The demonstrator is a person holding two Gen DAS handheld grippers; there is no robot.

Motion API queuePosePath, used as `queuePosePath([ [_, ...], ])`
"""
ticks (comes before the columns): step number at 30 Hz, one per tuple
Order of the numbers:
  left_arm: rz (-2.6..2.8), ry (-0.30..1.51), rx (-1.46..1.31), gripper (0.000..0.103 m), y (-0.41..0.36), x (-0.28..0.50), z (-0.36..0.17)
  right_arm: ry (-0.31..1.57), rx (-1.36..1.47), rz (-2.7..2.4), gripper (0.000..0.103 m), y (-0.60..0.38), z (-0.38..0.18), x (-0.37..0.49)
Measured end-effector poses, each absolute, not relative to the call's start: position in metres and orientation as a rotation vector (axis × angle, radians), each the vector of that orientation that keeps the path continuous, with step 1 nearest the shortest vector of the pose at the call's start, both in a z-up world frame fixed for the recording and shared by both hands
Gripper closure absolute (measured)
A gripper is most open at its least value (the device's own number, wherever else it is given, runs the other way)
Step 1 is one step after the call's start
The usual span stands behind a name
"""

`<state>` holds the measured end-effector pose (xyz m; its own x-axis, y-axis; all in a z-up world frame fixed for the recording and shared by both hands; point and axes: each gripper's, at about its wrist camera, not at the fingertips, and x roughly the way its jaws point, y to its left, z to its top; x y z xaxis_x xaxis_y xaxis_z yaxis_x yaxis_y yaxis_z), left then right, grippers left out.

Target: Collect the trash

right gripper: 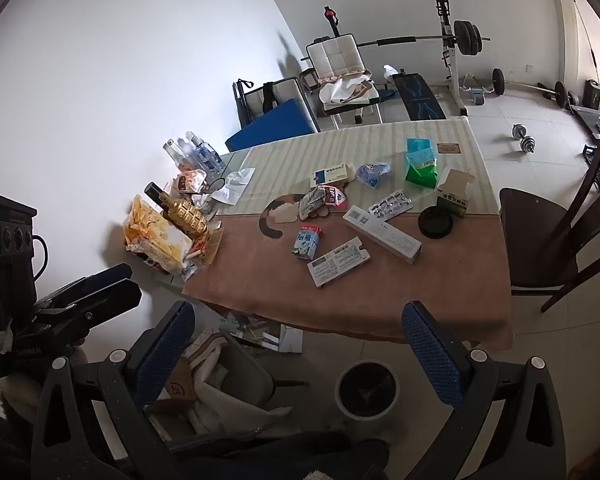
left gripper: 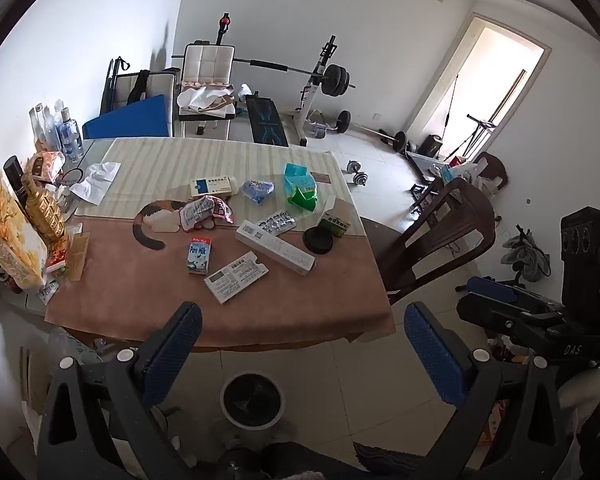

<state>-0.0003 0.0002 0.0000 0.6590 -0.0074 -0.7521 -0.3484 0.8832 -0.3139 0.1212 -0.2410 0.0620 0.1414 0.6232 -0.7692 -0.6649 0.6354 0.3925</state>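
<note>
Trash lies scattered on the table [left gripper: 148,320] [right gripper: 380,312]: a small Pure Milk carton [left gripper: 199,256] [right gripper: 307,243], a flat white box [left gripper: 236,277] [right gripper: 339,261], a long white box [left gripper: 275,247] [right gripper: 382,231], blister packs [left gripper: 278,223] [right gripper: 392,204], a crumpled wrapper [left gripper: 206,213] [right gripper: 324,198], a green bag [left gripper: 302,194] [right gripper: 421,172] and a black lid [left gripper: 318,240] [right gripper: 435,222]. A round bin [left gripper: 253,400] [right gripper: 367,390] stands on the floor below the front edge. My left gripper [left gripper: 304,354] and right gripper [right gripper: 300,354] are both open and empty, held before the table above the floor.
Snack bags [left gripper: 10,240] [right gripper: 156,236], a gold bottle [left gripper: 44,212] and water bottles [left gripper: 66,132] crowd the table's left side. A brown chair [left gripper: 432,236] [right gripper: 556,232] stands at the right. A weight bench and dumbbells [left gripper: 356,172] fill the back. A box of clutter [right gripper: 216,392] sits on the floor.
</note>
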Motion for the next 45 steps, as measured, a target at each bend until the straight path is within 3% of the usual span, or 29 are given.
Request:
queuePosePath([
  [45, 0.165, 0.828, -0.465, 0.000, -0.015, 0.000, 0.015, 1.106, -0.022, 0.958, 0.000, -0.252, 0.071, 0.108],
])
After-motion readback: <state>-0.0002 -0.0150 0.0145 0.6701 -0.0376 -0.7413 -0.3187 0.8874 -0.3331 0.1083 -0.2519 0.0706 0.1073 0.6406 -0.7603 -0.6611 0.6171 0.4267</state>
